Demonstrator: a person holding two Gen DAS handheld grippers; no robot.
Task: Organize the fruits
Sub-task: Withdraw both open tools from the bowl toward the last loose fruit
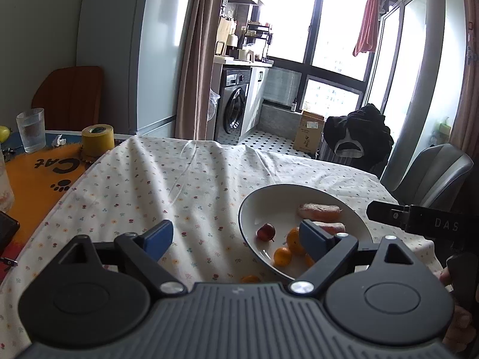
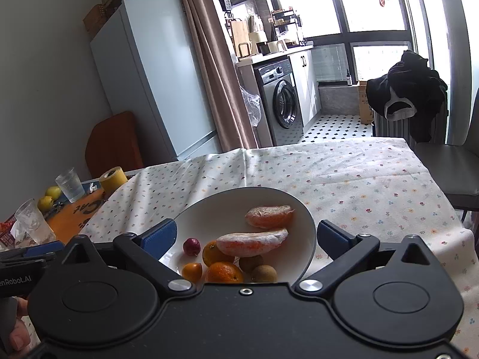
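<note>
- Fruit's basically all in the bowl (image 2: pixel 308 227) already, presumably the sorting spot.
- One orange (image 1: pixel 251 278) sits outside, just beside it.
- Left gripper (image 1: pixel 236 239) and right gripper (image 2: pixel 251 239): both wide, empty.

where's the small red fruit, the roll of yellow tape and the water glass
small red fruit (image 2: pixel 191 246): right wrist view, middle of its skin
yellow tape roll (image 1: pixel 98 141): left wrist view, outer side
water glass (image 1: pixel 31 130): left wrist view, ribbed wall

Your right gripper's body hides the near rim of the bowl (image 2: pixel 311 224). An orange (image 1: pixel 251 278) on the cloth sits half-hidden behind your left gripper's body.
</note>
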